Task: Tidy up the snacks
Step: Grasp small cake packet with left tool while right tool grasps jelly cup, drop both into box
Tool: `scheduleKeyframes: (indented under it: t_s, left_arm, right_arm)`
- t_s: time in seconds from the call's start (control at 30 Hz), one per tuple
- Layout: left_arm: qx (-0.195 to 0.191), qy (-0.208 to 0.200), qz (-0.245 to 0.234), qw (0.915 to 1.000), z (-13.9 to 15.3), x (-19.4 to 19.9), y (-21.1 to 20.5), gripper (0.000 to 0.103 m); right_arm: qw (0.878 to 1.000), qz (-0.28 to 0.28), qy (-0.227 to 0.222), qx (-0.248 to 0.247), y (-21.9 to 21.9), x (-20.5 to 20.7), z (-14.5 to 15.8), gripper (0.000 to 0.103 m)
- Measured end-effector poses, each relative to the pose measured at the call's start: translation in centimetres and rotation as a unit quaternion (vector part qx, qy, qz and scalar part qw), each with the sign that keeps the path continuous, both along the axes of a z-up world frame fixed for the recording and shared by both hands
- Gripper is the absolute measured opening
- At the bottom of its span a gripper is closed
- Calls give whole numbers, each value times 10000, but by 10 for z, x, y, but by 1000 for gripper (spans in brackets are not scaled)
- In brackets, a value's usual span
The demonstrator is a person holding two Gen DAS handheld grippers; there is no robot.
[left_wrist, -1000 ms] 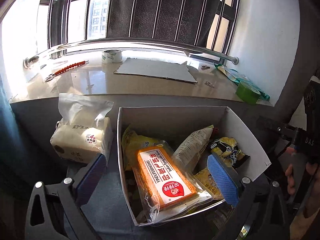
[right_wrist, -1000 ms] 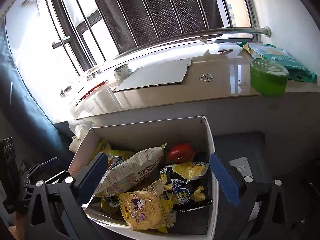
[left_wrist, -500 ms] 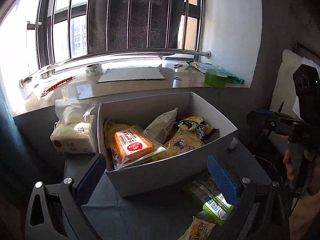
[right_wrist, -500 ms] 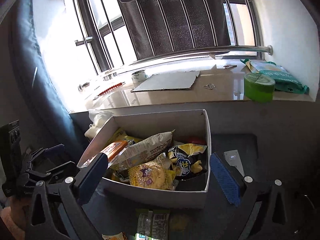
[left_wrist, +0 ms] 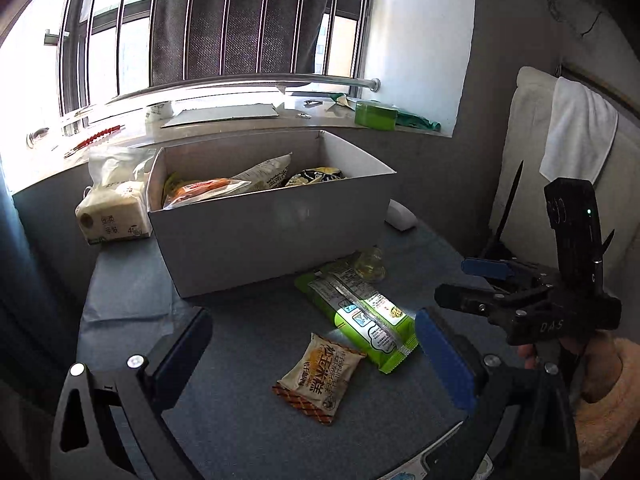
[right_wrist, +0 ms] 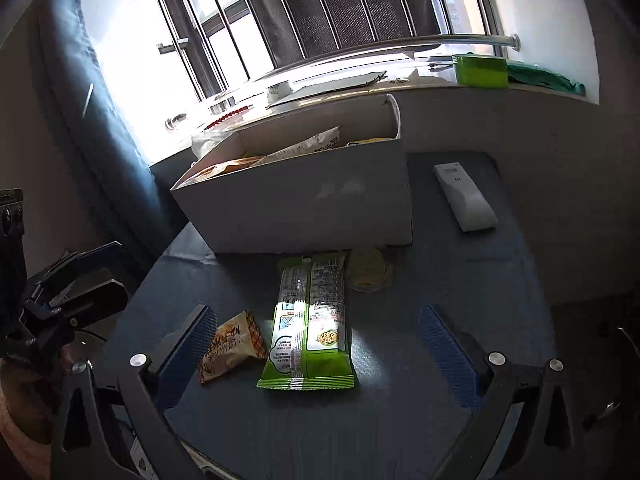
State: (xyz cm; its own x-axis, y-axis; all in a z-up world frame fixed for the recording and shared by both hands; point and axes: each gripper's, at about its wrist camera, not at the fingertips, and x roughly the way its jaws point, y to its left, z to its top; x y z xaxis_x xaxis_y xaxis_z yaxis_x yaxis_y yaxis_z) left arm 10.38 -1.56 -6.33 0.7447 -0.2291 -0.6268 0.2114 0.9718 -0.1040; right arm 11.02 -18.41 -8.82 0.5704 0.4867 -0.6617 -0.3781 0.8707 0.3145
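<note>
A white cardboard box [left_wrist: 272, 232] [right_wrist: 312, 200] holding several snack packets stands on the grey-blue table. In front of it lie a green packet [left_wrist: 360, 316] [right_wrist: 312, 320], a small yellow-brown packet [left_wrist: 318, 378] [right_wrist: 232, 344] and a small clear round pack [left_wrist: 370, 266] [right_wrist: 368, 270]. My left gripper [left_wrist: 312, 316] hovers open above the small packet, holding nothing. My right gripper [right_wrist: 316, 310] hangs open over the green packet, also with nothing in it. Each gripper shows in the other's view, the right gripper [left_wrist: 452, 282] at the right edge and the left gripper [right_wrist: 108, 272] at the left edge.
A tissue pack [left_wrist: 112, 208] sits left of the box. A white remote [right_wrist: 464, 196] lies to the box's right. The windowsill behind carries a green container [left_wrist: 376, 114] and a cardboard sheet [left_wrist: 224, 114]. A sleeved hand [left_wrist: 600, 380] holds the right gripper.
Both grippers have drawn back from above the box and dropped lower. The box's front wall and the loose packets on the table have come into view. Both stay open.
</note>
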Motion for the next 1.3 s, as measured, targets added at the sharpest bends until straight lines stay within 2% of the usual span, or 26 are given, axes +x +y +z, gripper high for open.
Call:
scheduleKeyframes:
  t_s: [0.13,0.3,0.43,0.53,0.6,0.63,0.67,0.9,1.03,1.2,1.23,1.27,1.3]
  left_arm:
    - [22,82,-23,10000,-5,-4,0,103]
    - [59,125,-65,9999,-9,-11,2,103]
    - [49,236,-55,9997,-17,-13,5,103]
    - [66,323,-50,9994,-24,-12,7,103]
    - [80,367,-75,9993,-28,-11,6,103]
    - [84,370,-86,9992,-29,-11,6,103]
    - [90,388,-93,9992,-30,-10,6,103]
    - [75,518,-188,9985,-38,-4,5,103]
    - [363,819,-515,9946,-55,14,-6,103]
    - [632,1300,-888,9855,-88,47,-22,102]
    - [713,1368,-946,9835,-94,53,-25,99]
    - [777,1454,-1023,9810,-100,57,-27,86]
    - [947,1350,-1058,9806,-102,58,-29,85]
  right_arm:
    - [9998,-24,62,-171,6,17,-12,103]
    - [9986,-187,217,-448,16,60,-28,103]
    - [9962,-218,551,-639,26,90,-45,103]
    - [9946,-204,617,-804,33,100,-57,101]
    - [9932,-232,614,-966,37,102,-62,80]
    - [9939,-247,466,-970,37,100,-59,66]
    - [9939,-198,473,-979,38,100,-58,36]
    - [9957,-34,368,-853,33,84,-49,36]
    - [9976,-6,211,-659,25,65,-33,36]
    - [9991,136,-169,-375,15,24,3,36]
    - [9989,182,-244,-354,14,16,9,36]
    - [9988,227,-292,-307,14,8,16,36]
    - [9988,244,-338,-267,12,1,20,36]
